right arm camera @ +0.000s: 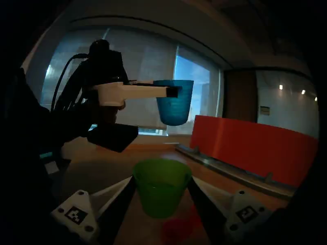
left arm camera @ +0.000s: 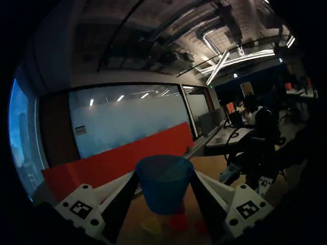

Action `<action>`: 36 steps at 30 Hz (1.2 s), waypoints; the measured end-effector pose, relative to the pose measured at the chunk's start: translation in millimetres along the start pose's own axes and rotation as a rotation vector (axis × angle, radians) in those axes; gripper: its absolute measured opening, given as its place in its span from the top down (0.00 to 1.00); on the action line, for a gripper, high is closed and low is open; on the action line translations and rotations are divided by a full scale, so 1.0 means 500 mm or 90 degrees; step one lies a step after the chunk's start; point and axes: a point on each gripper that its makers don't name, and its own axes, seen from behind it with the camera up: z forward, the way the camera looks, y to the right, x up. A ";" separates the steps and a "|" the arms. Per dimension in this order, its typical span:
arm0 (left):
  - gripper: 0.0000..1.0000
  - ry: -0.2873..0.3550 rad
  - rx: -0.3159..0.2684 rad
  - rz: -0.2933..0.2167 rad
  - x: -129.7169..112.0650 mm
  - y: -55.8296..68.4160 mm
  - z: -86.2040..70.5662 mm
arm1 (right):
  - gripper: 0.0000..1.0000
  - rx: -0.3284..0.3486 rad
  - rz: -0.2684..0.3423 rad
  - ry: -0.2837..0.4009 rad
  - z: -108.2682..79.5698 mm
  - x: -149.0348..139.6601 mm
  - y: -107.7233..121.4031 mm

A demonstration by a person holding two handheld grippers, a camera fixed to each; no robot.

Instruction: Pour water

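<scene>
1. The left tongs clamp the blue cup, raised upright above the tabletop, likely ready to tip
2. The right tongs clamp the green cup lower down, mouth up, seemingly to receive water

Both views were dim. Ceiling strip lights glared, slightly smeared, in the left gripper view; a bright window backlit the right gripper view, seemingly blackening foreground detail. Edges bowed.

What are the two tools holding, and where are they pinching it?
The left tool holds a blue cup by its sides, just below the rim. The right tool holds a green cup by its two sides.
</scene>
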 end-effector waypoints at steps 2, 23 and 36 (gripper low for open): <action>0.15 0.000 -0.005 -0.041 -0.001 0.000 0.004 | 0.11 0.000 -0.001 0.001 -0.002 0.002 0.000; 0.15 -0.027 0.004 -0.147 -0.042 -0.031 0.012 | 0.11 -0.006 0.006 0.001 -0.007 0.007 0.006; 0.15 -0.050 0.007 -0.149 -0.082 -0.035 0.001 | 0.10 -0.048 0.012 -0.018 -0.059 -0.011 0.049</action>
